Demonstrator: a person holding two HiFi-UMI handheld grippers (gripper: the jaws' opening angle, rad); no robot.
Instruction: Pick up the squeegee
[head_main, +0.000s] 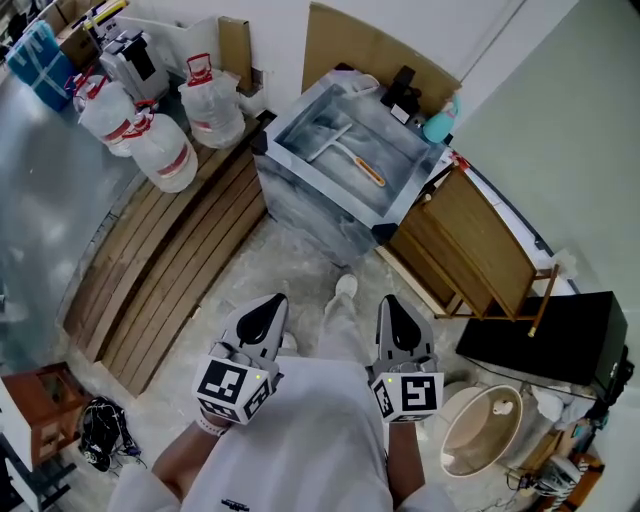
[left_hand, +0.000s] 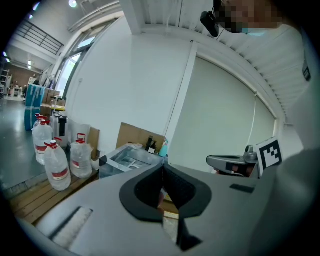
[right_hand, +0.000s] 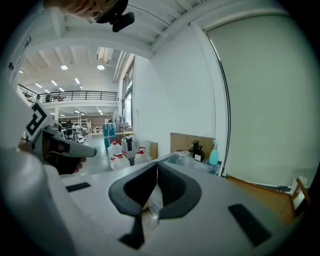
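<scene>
Head view: left claw (head_main: 268, 310) and right claw (head_main: 398, 314) sit low, close to the person's body, each carrying one marker cube (head_main: 235, 385) with a black-and-white square pattern. Squeegee (head_main: 349, 156), white with an orange grip, lies flat inside the silver basin (head_main: 300, 205), well apart from both claws. Three water jugs (head_main: 160, 150) with red caps and red-banded labels stand on wooden slats (head_main: 170, 260) left of the basin; the label print is too small to read. One teal spray bottle (head_main: 440, 122) stands at the basin's far corner.

Left gripper view: the left claw's jaws are pressed together with nothing between them. Only this view shows the right claw from the side, its marker cube facing the camera. The basin lies beyond the jaw tips; the squeegee cannot be made out there.

Right gripper view: the right claw's jaws likewise meet and grip nothing. Only this view shows a hall with ceiling lamps (right_hand: 64, 67) and a balcony railing (right_hand: 75, 92), and a hand (right_hand: 62, 160) gripping the left claw.
</scene>
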